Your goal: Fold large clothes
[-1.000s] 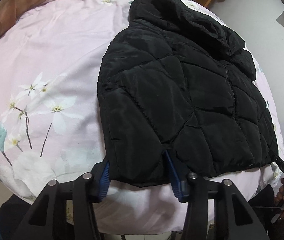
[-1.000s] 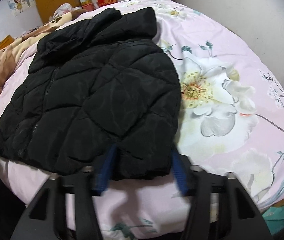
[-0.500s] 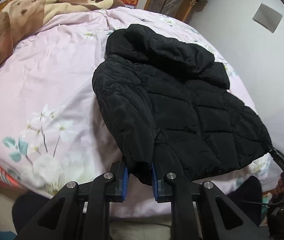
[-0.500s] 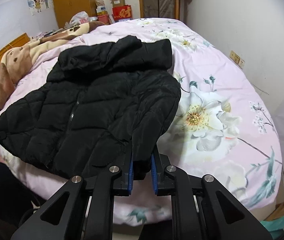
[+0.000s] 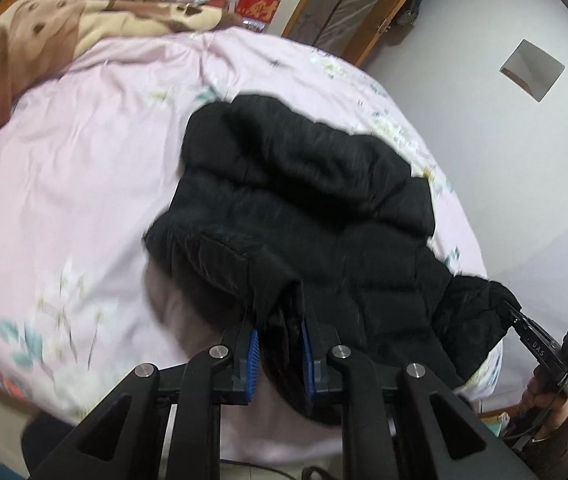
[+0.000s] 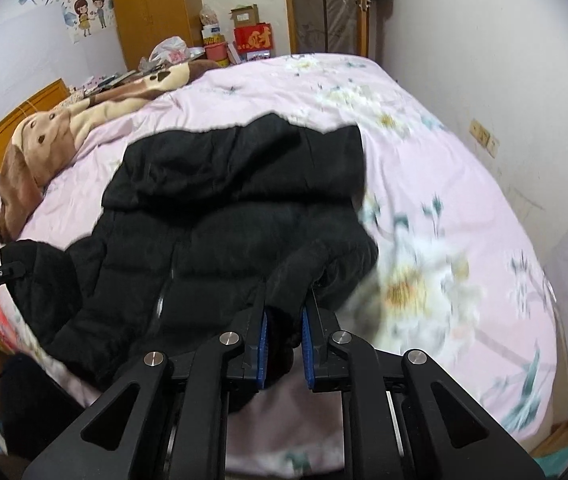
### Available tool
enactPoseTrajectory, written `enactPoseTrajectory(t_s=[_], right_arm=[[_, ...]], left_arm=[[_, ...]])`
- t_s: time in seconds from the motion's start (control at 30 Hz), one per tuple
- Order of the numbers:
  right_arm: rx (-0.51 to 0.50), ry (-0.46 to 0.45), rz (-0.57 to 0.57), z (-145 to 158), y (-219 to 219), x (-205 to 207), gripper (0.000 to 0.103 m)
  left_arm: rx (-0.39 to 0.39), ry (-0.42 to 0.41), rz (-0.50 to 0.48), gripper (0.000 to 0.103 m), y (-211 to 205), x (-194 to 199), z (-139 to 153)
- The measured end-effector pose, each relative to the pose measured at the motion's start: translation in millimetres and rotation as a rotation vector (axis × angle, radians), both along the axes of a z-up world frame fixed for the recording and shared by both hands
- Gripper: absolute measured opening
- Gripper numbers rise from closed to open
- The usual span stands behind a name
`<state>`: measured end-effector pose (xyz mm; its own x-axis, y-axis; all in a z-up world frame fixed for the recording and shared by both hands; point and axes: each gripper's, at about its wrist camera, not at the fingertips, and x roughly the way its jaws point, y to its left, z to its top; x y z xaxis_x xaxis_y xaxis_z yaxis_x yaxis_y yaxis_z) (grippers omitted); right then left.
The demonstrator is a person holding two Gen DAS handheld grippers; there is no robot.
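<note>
Left gripper (image 5: pixel 280 344): jaws nearly closed, blue pads pinching a fold of the jacket (image 5: pixel 323 216) at its near left hem corner. Fabric bunching between the pads and hanging below them. Corner lifting clear of the bed (image 5: pixel 84 168), shadow showing on the sheet beneath.

Right gripper (image 6: pixel 284 340): jaws likewise nearly closed, pads clamping the near right hem corner of the jacket (image 6: pixel 220 232). Fabric filling the gap and drooping under the jaws.

Jacket: black, quilted, lying front up on the pink floral bed (image 6: pixel 423 168), hood at the far end, zipper running down the middle. Near hem raised at both corners and sagging between them; far part, with the hood, resting on the sheet. Edges blurring in both views.

Cross-check, left wrist view: right gripper (image 5: pixel 523 322) showing at the right edge, tip gripping the opposite hem corner, a hand (image 5: pixel 541 396) wrapping its handle, green light glowing on its body. Right wrist view: left gripper (image 6: pixel 4 272) showing at the left edge, tip meeting the jacket's corner there.

Surroundings: brown and cream blanket (image 6: pixel 64 128) lying along the far left of the bed, well apart from the jacket. Red box (image 6: pixel 254 38) standing beyond the far end, beside a wooden wardrobe (image 6: pixel 152 8).
</note>
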<state>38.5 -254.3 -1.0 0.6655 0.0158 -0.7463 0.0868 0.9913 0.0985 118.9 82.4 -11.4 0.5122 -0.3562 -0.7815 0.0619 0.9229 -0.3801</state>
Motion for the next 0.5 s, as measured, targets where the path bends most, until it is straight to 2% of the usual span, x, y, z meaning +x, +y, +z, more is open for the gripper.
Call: enactPoseTrajectory(t_s=[0.2,0.27,0.3,0.5], right_arm=[[-0.012,0.004,-0.024,26.9,-4.6,73.1,0.013],[-0.055,0.018,-0.025,31.7,-6.6,103.4,0.013],[-0.07,0.029,-0.023,33.2,-7.8,118.9,0.013],[-0.089,0.079,-0.053,38.0,-24.5,208.7,0.013]], left_arm=[[0.064,-0.022,0.051,0.018,-11.8,93.7,32.4],[0.06,-0.02,0.061,0.018,-11.9,123.2,38.9],[0.082,-0.025,0.077,0.018,-13.4,140.9,42.5],[0.091,-0.004,0.159,0.017,-19.0,240.5,45.8]])
